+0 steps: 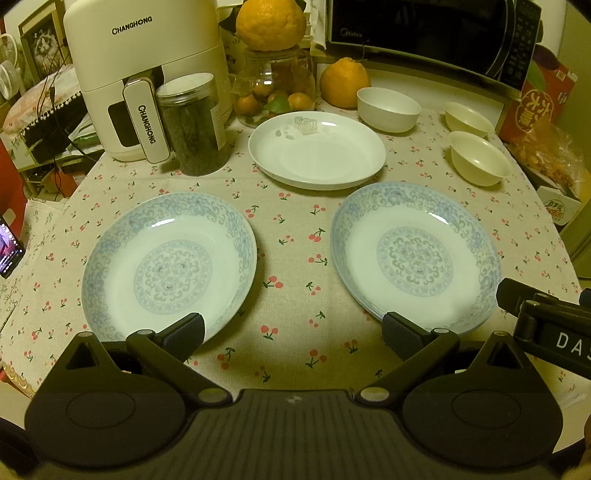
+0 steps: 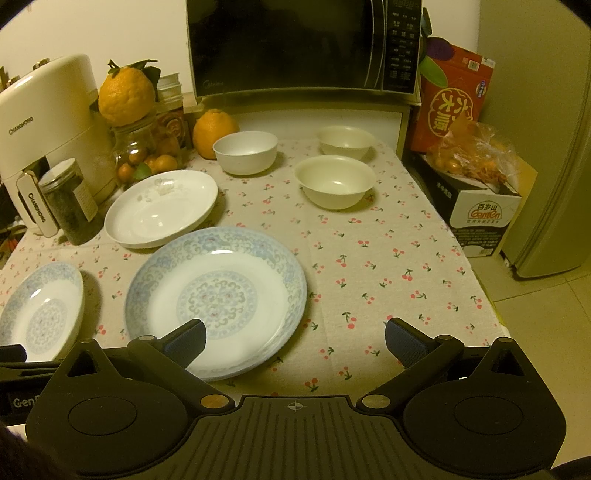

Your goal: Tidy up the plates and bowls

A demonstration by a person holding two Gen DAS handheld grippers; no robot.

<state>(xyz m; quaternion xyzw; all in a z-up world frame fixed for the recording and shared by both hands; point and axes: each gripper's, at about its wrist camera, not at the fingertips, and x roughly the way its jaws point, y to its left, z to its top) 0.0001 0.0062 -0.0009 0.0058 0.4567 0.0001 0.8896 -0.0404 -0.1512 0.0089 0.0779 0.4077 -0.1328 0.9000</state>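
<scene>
Two blue-patterned plates lie side by side on the cherry-print tablecloth, the left one (image 1: 168,264) (image 2: 38,310) and the right one (image 1: 415,254) (image 2: 218,295). A plain white plate (image 1: 317,149) (image 2: 160,206) lies behind them. A white bowl (image 1: 388,109) (image 2: 245,151) and two cream bowls, one nearer (image 1: 480,158) (image 2: 334,181) and one farther (image 1: 467,116) (image 2: 345,140), stand at the back right. My left gripper (image 1: 293,338) is open and empty above the near table edge, between the two blue plates. My right gripper (image 2: 295,343) is open and empty, its left finger over the right blue plate's near rim.
A white air fryer (image 1: 144,74) (image 2: 48,129), a dark jar (image 1: 194,125) (image 2: 70,201), a glass jar of citrus (image 1: 275,85) and a microwave (image 1: 436,33) (image 2: 306,48) line the back. Boxes (image 2: 476,206) and a fridge (image 2: 554,147) stand right of the table.
</scene>
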